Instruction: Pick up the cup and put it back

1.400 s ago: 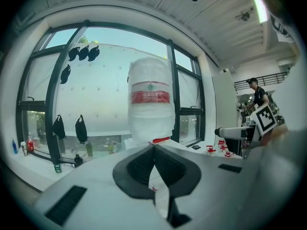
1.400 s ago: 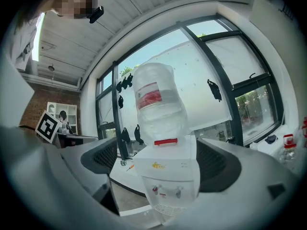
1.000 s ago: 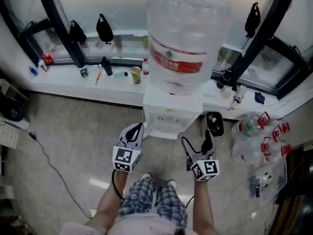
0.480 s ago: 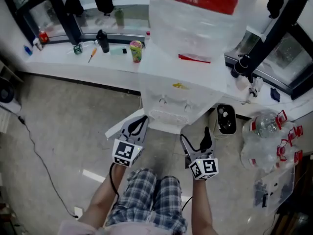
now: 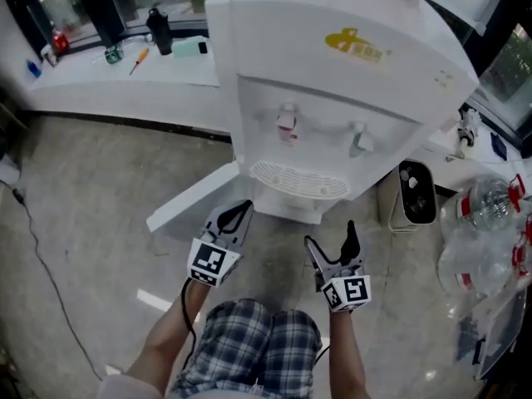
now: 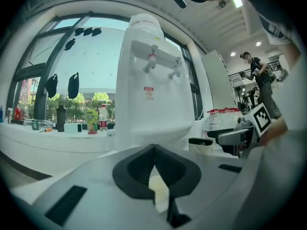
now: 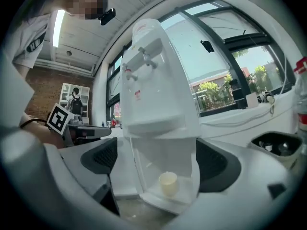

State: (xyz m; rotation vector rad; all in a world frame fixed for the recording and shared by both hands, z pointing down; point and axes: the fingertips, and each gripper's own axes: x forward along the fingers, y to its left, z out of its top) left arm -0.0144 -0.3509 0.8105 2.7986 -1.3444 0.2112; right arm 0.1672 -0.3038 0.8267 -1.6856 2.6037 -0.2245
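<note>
While the small pale cup (image 7: 168,183) stands upright on the floor of the open lower compartment of the white water dispenser (image 7: 154,85), neither tool touches it. The right gripper (image 5: 332,243) points at that compartment with its jaws spread wide and nothing between the pads; the cup shows in the gap, well beyond the tips. The left gripper (image 5: 236,216), held beside it at about the same height, has jaws that meet tip to tip. A white panel (image 5: 189,204) juts out from the dispenser's base on the left gripper's side. Higher up, two taps (image 5: 287,123) sit above a round drip grille (image 5: 298,181). On the right gripper's side of the dispenser are a small dark-mouthed bin (image 5: 414,194) and clear water bottles (image 5: 486,223). A white window ledge (image 5: 100,81) with small bottles runs behind.
</note>
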